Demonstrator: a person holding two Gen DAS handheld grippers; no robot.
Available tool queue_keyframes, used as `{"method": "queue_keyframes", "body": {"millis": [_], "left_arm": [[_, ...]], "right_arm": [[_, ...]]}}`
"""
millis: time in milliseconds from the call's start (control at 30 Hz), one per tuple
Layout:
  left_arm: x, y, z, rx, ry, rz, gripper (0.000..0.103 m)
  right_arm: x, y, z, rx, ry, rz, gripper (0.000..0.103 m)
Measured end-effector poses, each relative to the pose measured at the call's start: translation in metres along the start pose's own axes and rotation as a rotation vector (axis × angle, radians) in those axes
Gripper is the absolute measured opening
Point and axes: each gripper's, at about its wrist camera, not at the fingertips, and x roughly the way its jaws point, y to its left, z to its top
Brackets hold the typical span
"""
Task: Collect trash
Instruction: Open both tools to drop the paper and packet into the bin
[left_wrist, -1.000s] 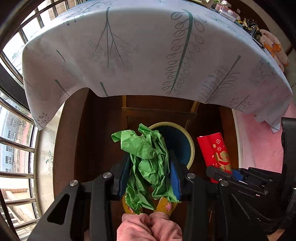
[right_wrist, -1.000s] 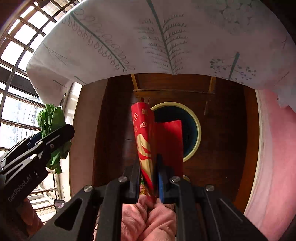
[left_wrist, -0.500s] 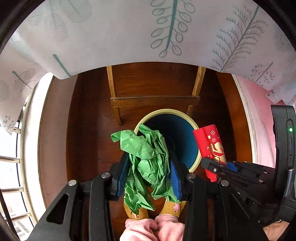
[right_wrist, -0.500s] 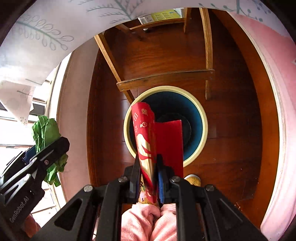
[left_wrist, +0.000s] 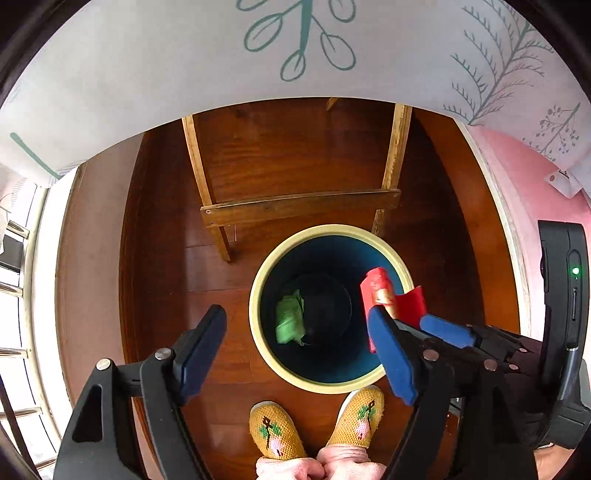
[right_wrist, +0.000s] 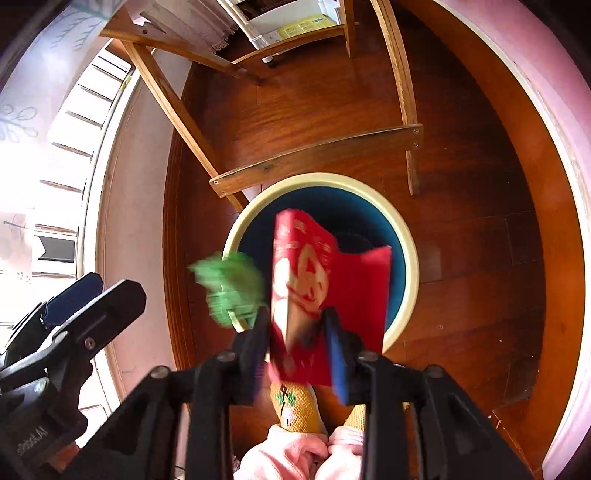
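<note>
Both claws have dropped toward the bin and their jaws have just been opening: left claw gapes empty, green paper inside; right claw loosens around the red packet above it.

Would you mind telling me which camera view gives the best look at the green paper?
The left wrist view: the green paper sits fairly sharp inside the bin. In the right wrist view it is only a green motion blur beside the bin's rim.

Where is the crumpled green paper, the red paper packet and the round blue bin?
crumpled green paper (left_wrist: 290, 321), left wrist view, its middle.
red paper packet (right_wrist: 314, 280), right wrist view, its printed front.
round blue bin (left_wrist: 328, 230), left wrist view, its cream rim.
</note>
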Motion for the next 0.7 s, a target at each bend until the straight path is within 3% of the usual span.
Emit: {"method": "queue_keyframes", "body": {"millis": [100,400,700], "left_arm": [[0.001,0.002,0.002,0.000,-0.005,0.022,0.090],[-0.017,-0.008,0.013,0.056,-0.018,0.053,0.091],[-0.098,-0.016,0.044,0.110,-0.057,-0.008,0.091]], "right_arm": [[0.001,-0.002,0.003,0.010,-0.012,-0.006,0.052],[-0.017,0.000,0.009,-0.011,-0.078,-0.035,0.059],[-0.086,0.017,0.020,-0.014,-0.110,-0.039,0.059]]}}
